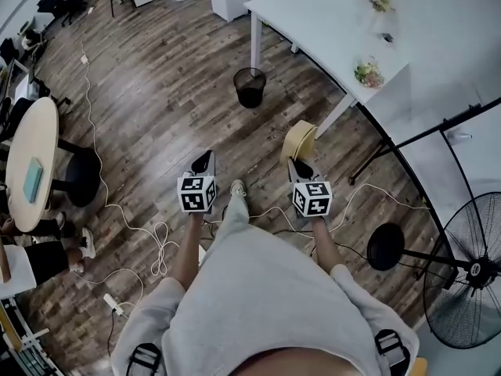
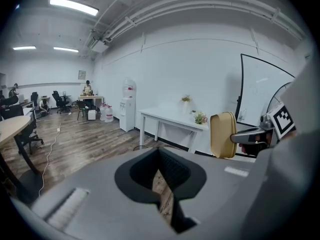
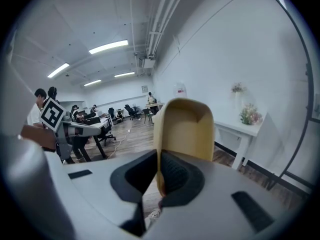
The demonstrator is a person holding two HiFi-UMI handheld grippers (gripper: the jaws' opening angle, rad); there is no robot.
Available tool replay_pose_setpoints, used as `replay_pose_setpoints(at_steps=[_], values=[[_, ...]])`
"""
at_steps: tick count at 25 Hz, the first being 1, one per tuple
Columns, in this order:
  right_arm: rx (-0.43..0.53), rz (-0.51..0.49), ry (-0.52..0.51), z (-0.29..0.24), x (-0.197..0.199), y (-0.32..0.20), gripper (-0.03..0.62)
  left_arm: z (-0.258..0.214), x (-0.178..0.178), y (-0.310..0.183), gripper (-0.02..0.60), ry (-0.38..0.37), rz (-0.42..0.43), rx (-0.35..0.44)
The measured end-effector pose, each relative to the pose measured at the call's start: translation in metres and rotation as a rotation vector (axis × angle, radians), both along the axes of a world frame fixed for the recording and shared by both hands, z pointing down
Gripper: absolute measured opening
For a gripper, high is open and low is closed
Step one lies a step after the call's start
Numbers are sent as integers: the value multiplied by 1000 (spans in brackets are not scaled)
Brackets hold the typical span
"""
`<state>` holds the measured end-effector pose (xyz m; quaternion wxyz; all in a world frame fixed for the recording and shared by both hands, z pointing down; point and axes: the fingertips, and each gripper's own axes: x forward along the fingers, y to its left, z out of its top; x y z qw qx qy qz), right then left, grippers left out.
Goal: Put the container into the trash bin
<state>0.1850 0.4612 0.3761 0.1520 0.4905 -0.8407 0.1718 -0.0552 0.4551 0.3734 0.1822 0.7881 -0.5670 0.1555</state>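
A tan, scoop-shaped container stands on edge in my right gripper, whose jaws are shut on its rim. In the right gripper view the container rises straight up from the right gripper. The black mesh trash bin stands on the wooden floor ahead of both grippers, near a leg of the white table. My left gripper is level with the right one and holds nothing; its jaws meet at the tips in the left gripper view. That view also has the container at the right.
A white table with small flower pots stands behind the bin. To the right are a floor fan and a black round stand base. White cables trail over the floor at left, beside a round wooden table.
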Motion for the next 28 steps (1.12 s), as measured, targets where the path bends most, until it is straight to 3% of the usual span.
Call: replay_pose_setpoints(at_steps=[14, 28], values=[[-4, 29, 21, -19, -45, -136, 29, -13, -30, -150, 11, 22, 72, -3], [-14, 56, 45, -13, -82, -215, 29, -5, -70, -239, 11, 43, 96, -12]])
